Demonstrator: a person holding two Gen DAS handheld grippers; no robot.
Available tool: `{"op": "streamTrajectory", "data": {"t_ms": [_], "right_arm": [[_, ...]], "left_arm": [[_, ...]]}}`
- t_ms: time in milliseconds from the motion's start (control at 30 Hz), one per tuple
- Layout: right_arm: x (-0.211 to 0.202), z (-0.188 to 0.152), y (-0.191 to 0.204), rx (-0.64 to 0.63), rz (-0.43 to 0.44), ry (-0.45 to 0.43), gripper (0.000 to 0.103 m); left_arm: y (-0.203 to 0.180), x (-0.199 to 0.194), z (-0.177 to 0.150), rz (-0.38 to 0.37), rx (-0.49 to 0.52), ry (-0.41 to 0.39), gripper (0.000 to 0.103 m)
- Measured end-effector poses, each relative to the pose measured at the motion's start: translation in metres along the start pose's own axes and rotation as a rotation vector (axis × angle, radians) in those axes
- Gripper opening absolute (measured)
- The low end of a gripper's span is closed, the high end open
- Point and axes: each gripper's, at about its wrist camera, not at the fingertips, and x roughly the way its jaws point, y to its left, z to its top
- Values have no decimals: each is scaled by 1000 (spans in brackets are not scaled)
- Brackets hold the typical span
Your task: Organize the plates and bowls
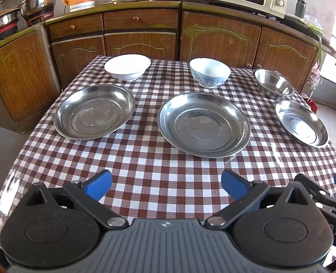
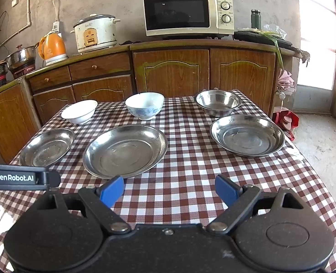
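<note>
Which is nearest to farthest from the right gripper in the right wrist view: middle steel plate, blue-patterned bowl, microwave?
From the right gripper, open over the tablecloth:
1. Middle steel plate, just ahead, slightly left.
2. Blue-patterned bowl, behind that plate in the back row.
3. Microwave, off the table, on the counter by the wall.

A brown-and-white checked tablecloth (image 1: 149, 159) is seen under three silver plates (image 1: 204, 124) and a silver bowl (image 1: 273, 83). One bowl (image 1: 127, 67) is plain white, another (image 1: 209, 72) white with blue patterning. Blue fingertips (image 1: 99, 184) are fitted to the black gripper (image 1: 165, 185). An orange kettle (image 2: 52, 46) is shown behind.
</note>
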Motion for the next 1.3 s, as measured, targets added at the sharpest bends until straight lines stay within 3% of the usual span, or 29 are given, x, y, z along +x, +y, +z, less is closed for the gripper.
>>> {"op": "streamTrajectory", "data": {"t_ms": [1300], "right_arm": [[10,7,33,-69,66,2,103]], "left_arm": [[25,6,4,41,-54,-6,103]]}}
